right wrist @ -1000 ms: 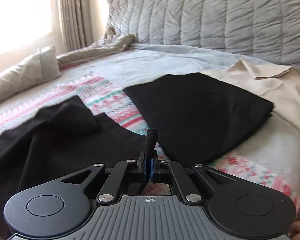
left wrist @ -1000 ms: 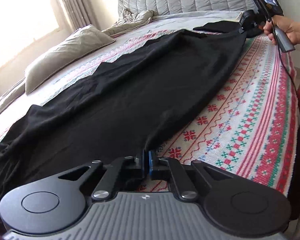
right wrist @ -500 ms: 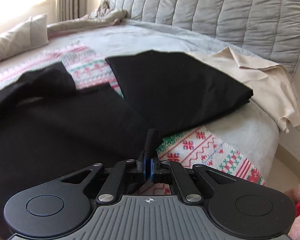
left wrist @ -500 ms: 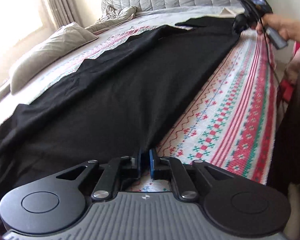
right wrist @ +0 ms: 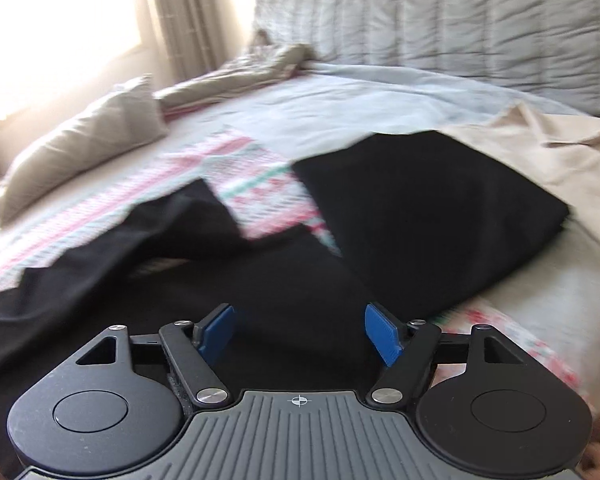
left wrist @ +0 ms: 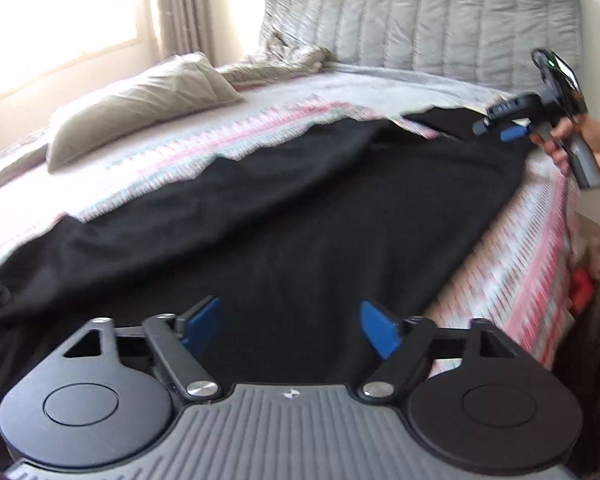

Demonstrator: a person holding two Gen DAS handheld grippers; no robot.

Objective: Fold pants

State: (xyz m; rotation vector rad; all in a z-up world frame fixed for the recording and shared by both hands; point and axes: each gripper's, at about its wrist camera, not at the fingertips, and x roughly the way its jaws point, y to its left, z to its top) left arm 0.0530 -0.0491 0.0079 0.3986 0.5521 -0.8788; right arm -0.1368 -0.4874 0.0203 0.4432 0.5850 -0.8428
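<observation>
Black pants (left wrist: 284,216) lie stretched lengthwise along the near side of the bed, folded leg over leg. My left gripper (left wrist: 290,326) is open and empty just above one end of them. My right gripper (right wrist: 300,336) is open and empty above the other end (right wrist: 228,288); it also shows in the left wrist view (left wrist: 500,124), held by a hand at the far right. The pants lie flat on the patterned blanket (left wrist: 512,248).
A folded black garment (right wrist: 420,208) and a beige cloth (right wrist: 560,160) lie near the quilted grey headboard (left wrist: 420,20). A grey pillow (left wrist: 140,100) and a crumpled cover lie at the far side by the window. The bed's edge (left wrist: 568,208) drops off at the right.
Both grippers held the pants' edge shut, pulled it toward the bed's near side, then opened and let go. The pants now rest on the bed.
</observation>
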